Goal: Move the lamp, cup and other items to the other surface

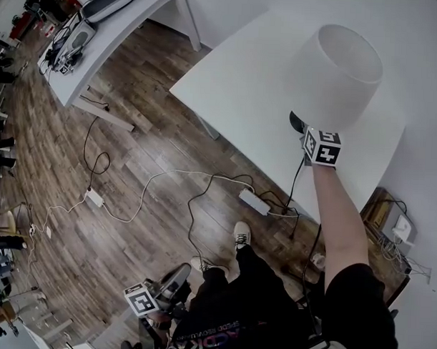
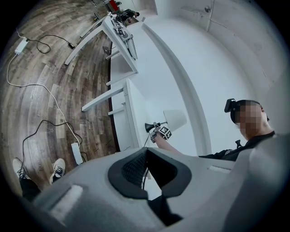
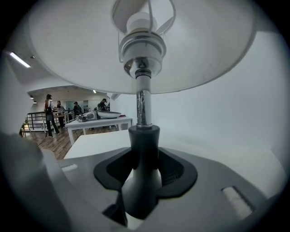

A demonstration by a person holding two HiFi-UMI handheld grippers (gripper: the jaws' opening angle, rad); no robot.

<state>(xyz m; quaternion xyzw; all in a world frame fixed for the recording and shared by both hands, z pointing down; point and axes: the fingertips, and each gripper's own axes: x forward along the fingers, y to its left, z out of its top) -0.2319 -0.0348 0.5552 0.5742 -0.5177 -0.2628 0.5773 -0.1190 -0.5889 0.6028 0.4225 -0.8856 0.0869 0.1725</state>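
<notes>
Dark trousers (image 1: 250, 300) fill six o'clock. A white table (image 1: 235, 99) spreads from twelve to three o'clock, and the lamp (image 1: 337, 67) is upright over it at one o'clock, its dark base clenched by the right gripper (image 1: 306, 140). The left gripper (image 1: 173, 282) sits at seven o'clock, jaws parted and empty.

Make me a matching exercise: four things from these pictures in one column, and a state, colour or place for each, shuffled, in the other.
1 lamp
2 left gripper
3 right gripper
4 power strip

A lies on the wood floor
B open, nothing between its jaws
C has a white shade
D shut on the lamp's dark neck

Pairs: 1-C, 2-B, 3-D, 4-A
</notes>
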